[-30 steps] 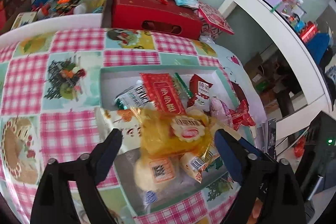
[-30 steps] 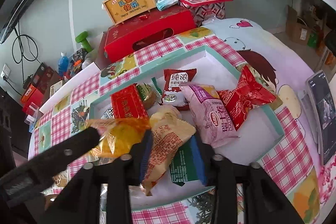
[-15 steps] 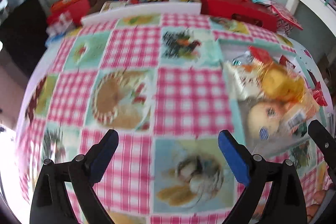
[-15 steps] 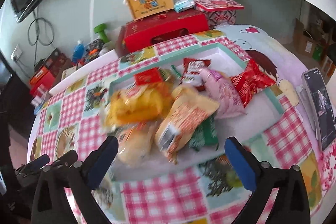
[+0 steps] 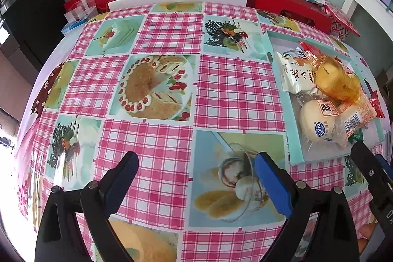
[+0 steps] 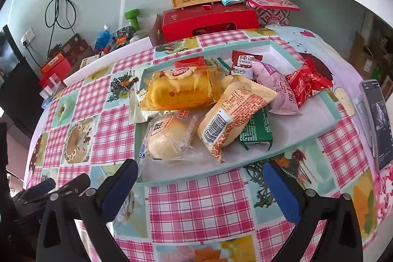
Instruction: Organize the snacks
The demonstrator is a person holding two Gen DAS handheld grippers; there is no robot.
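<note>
Hovering spread and empty over bare counter (image 5: 169, 139), well left of the tray (image 5: 292, 139): left gripper (image 5: 196, 178), nothing between its pads. Lying heaped in the tray, the snacks: white bun (image 6: 167, 141) at the near left corner, yellow cake (image 6: 176, 90) behind it, tan packet (image 6: 233, 112) across the middle, green bar (image 6: 258, 131) under that packet, pink pack (image 6: 275, 87) and red pack (image 6: 307, 82) at the right. Hanging wide apart just short of the tray's near rim, holding nothing: right gripper (image 6: 199, 188). Seemingly between placements, or finishing, with every visible snack already in the tray. Calling next for scanning the counter for strays, or straightening the pile.
</note>
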